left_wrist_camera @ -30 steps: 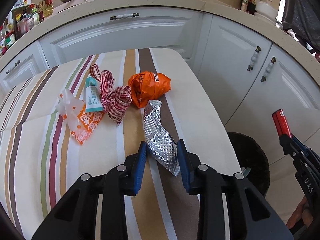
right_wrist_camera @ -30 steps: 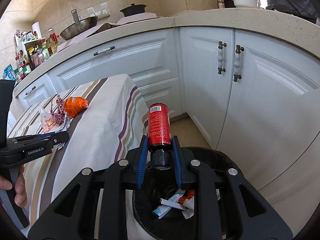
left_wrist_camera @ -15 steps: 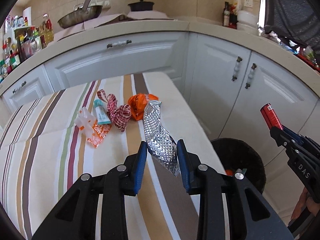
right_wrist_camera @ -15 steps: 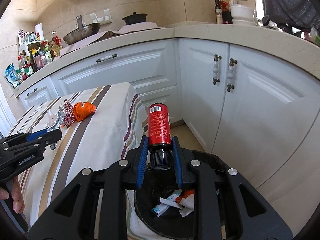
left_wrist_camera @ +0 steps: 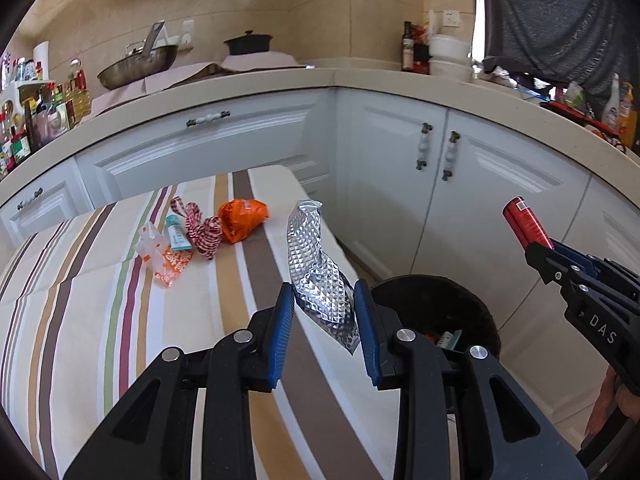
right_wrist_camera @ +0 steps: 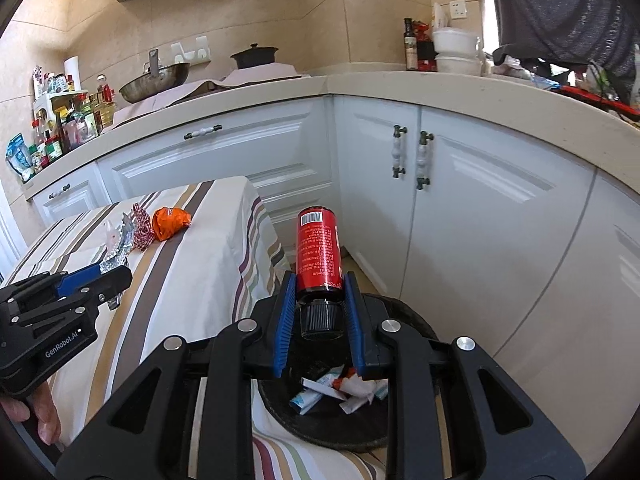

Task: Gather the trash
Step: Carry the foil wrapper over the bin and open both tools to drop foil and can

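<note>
Red bottle (right_wrist_camera: 319,249): your right gripper (right_wrist_camera: 319,312) has it pinched between the blue pads at the neck end, black ribbed cap toward your hand, barcode end pointing forward and away. Its long axis runs along the fingers. In the left wrist view the same bottle (left_wrist_camera: 527,222) tilts up toward the left out of the right gripper (left_wrist_camera: 550,249).

Silver wrapper (left_wrist_camera: 320,268): your left gripper (left_wrist_camera: 325,312) is closed on its lower part, jaws only partly apart. The strip stands upward and forward from the pads, slightly twisted. It is crinkled foil with a quilted diamond pattern; its bottom corner hangs below the pads.

Trash bin (right_wrist_camera: 416,330): round, black, open-topped, on the floor just beside the table's edge. Your bottle sits over its near rim. Paper and packet scraps (right_wrist_camera: 340,390) already lie inside.

Table (left_wrist_camera: 80,320): covered with a striped cloth, cream with brown, orange, green and maroon bands. Its right edge drops off beside the bin (left_wrist_camera: 476,312).

Remaining trash: an orange crumpled bag (left_wrist_camera: 242,219), a red-and-white checked ribbon (left_wrist_camera: 204,232), a small teal tube (left_wrist_camera: 178,234) and a clear orange-printed wrapper (left_wrist_camera: 162,258) bunch together at the table's far part, well apart from both grippers.

Open room: bare cloth lies between your left gripper and that cluster. White cabinet doors (right_wrist_camera: 460,216) curve round behind the bin, with a strip of floor between.
</note>
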Action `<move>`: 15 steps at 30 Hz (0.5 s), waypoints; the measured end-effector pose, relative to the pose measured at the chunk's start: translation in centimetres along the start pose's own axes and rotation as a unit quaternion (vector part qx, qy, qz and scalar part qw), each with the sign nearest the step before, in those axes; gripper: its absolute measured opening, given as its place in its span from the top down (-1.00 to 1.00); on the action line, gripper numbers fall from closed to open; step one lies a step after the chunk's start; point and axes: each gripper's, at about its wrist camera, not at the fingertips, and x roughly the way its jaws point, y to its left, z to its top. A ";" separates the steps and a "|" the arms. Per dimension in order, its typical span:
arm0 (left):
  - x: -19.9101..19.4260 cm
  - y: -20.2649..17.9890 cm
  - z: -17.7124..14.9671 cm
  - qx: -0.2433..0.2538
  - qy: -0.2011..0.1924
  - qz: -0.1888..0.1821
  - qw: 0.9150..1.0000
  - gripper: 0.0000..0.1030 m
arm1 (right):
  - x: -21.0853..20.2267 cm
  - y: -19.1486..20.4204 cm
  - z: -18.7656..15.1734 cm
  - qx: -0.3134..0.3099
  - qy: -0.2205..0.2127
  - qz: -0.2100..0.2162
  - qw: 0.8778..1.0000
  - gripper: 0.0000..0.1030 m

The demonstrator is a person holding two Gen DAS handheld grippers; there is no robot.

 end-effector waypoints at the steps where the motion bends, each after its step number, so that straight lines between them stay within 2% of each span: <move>1: -0.1 -0.3 -0.1 0.001 -0.001 -0.003 1.000 0.38 | -0.3 -0.1 -0.2 0.000 0.000 -0.003 1.000 0.55; 15: -0.2 -5.4 -0.8 0.038 -0.015 -0.040 0.998 0.38 | -2.0 -2.9 -1.6 0.018 -0.008 -0.030 0.999 0.54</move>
